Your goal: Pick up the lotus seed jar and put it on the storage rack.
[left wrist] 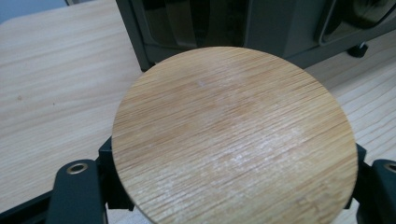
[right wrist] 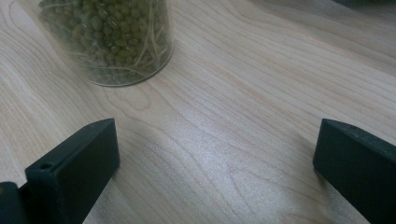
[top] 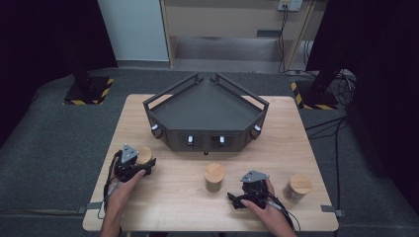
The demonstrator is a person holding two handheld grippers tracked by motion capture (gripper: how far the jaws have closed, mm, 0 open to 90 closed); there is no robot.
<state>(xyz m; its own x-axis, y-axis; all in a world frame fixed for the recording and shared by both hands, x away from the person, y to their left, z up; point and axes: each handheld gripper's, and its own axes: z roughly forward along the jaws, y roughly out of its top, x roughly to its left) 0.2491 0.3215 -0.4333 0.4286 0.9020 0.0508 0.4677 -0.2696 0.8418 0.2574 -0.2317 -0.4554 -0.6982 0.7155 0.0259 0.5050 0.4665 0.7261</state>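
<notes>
Now the left gripper (top: 144, 165) has its jaws clamped on the bamboo-lidded jar (left wrist: 233, 135), one jaw on either flank just below the lid, with the jar standing on the bench (top: 173, 197) right in front of the hand. Judging by its mates, this is a glass-walled jar with a filling, so expect real weight, a stiff body that won't give, and smooth sides that could slip if the squeeze is light. The body under the lid looks like the sound place to hold; the lid itself may simply lift off, so I wouldn't trust it. Fragile too, so no knocks.

Straight ahead of that gripper, close by, sits the dark angular tray (top: 207, 111) with its raised rails, the obvious thing to clip on a lift. Over on the other side, the right gripper (top: 237, 201) rests with jaws wide apart and nothing between them; a jar of green mung beans (right wrist: 112, 42) stands just ahead and to its left. A third lidded jar (top: 298, 188) waits off to that gripper's right, well clear.
</notes>
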